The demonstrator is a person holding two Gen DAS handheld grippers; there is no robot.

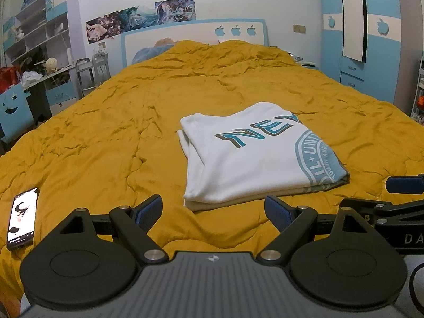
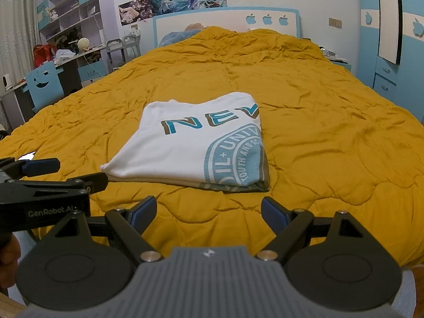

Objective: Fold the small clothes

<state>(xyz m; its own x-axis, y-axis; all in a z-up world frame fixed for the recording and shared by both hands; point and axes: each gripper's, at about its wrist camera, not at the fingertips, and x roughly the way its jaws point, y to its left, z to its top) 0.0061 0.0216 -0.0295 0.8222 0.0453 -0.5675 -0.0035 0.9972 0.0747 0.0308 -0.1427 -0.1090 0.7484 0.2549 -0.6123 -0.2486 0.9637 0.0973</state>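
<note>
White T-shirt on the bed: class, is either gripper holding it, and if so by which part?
Nothing is held. The left gripper and right gripper are open, short of the folded white T-shirt.

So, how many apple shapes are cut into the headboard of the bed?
3, in a row on the right part of the headboard: left apple, middle apple, right apple. The quilt could hide more lower down.

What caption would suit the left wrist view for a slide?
Open left gripper hovers before a folded white T-shirt on the mustard quilt, phone at left.
</note>
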